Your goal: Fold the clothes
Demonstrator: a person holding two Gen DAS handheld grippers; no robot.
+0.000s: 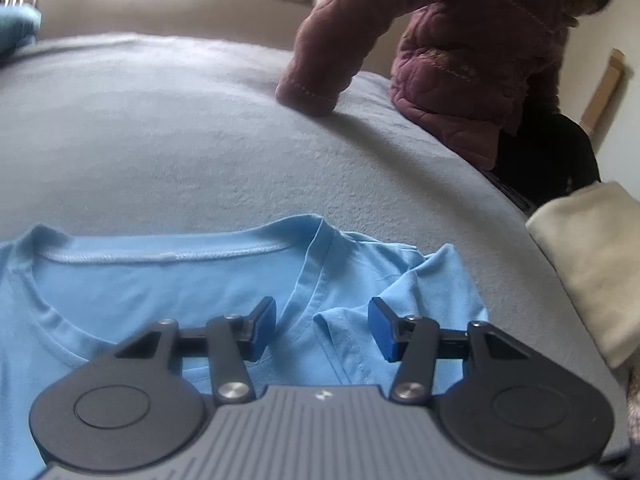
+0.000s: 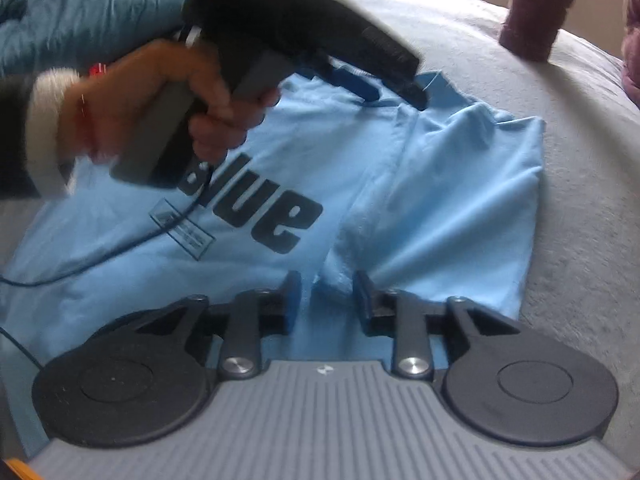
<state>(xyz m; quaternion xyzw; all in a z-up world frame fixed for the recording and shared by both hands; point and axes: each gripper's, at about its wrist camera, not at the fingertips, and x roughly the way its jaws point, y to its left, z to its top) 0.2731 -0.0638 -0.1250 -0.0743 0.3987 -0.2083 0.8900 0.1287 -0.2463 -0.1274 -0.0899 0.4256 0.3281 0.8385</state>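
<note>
Left wrist view: the left gripper (image 1: 322,328) hangs low over the collar end of a light blue T-shirt (image 1: 168,288), jaws spread apart with nothing between the blue pads (image 1: 264,326). The shirt lies flat on a grey bed (image 1: 180,128), neckline (image 1: 160,255) facing away from the camera, and 1 sleeve (image 1: 432,280) is already turned inward just past the right pad. A person in a maroon quilted jacket (image 1: 460,52) leans on the far edge of the bed, and a cream folded cloth (image 1: 592,256) sits at the right.

Right wrist view: the right gripper (image 2: 326,300) sits at the hem side of the same shirt, jaws parted around a raised ridge of fabric (image 2: 332,280) but not visibly pinching it. Beyond it, the left hand (image 2: 160,100) holds the other tool above the collar, its cable (image 2: 120,248) trailing across the printed word "blue" (image 2: 256,208).

The step in hand looks like a lengthwise fold of the sleeve side. Next, each gripper probably needs to close on the folded edge, 1 at the shoulder and 1 at the hem, then lift and carry together so the panel stays straight.
</note>
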